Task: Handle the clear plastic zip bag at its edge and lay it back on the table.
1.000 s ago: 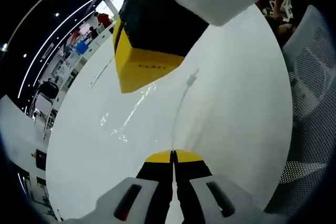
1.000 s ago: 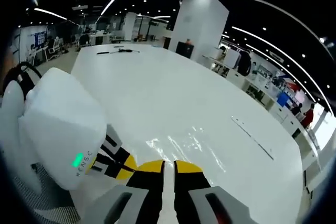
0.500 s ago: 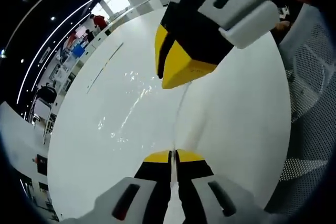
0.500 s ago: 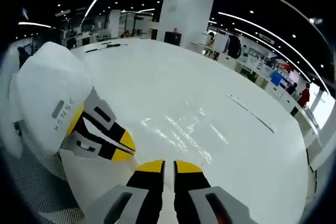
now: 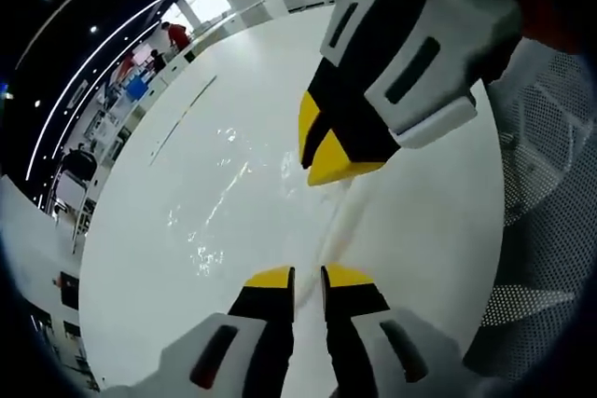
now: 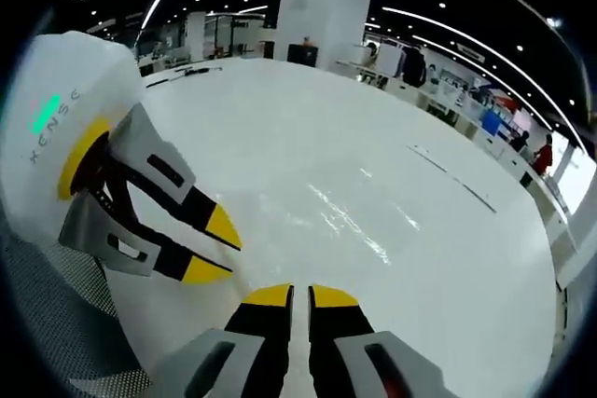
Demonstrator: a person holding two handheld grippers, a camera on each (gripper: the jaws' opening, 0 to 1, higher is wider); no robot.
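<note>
At the bottom centre of the left gripper view, the left gripper (image 5: 308,274) has its yellow-tipped jaws a little apart, with the bag's pale edge running up from the gap; they no longer look clamped on it. In the right gripper view, the right gripper (image 6: 299,295) at bottom centre has its jaws nearly together, a thin slot between them, and whether film sits in that slot I cannot tell.

The clear plastic zip bag (image 5: 224,207) lies flat on the white table (image 5: 420,230), showing as glints left of centre and a faint ridge rising from the left jaws toward the other gripper in the upper right. In the right gripper view its sheen (image 6: 350,226) sits at mid-frame.

The step in hand looks like the release. To do it well, open each pair of jaws fully before drawing back, and pull away low and straight along the edge, since thin film is likely to cling and lift or wrinkle otherwise. A mesh chair (image 5: 546,184) shows at the right.
</note>
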